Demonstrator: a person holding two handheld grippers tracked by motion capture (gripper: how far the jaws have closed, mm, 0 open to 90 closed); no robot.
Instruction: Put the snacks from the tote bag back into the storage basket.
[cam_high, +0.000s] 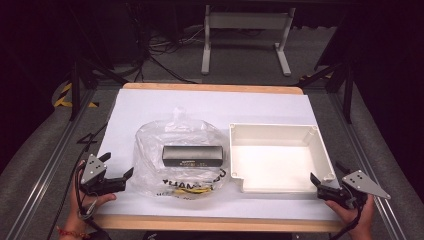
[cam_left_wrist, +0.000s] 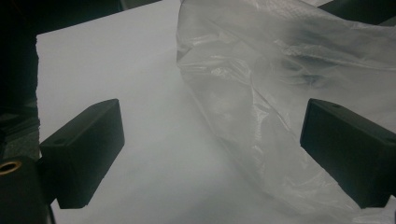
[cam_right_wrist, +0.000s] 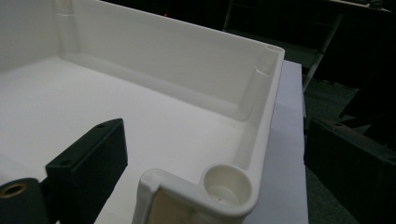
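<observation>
Table sheeted white, dark room beyond; each hand-held gripper, left and right, gapes empty.

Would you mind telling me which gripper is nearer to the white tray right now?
Right. The right gripper sits at the white tray's near right corner, open, its jaws straddling that corner in the right gripper view. The left gripper is open beside the plastic bag, across from the tray.
</observation>
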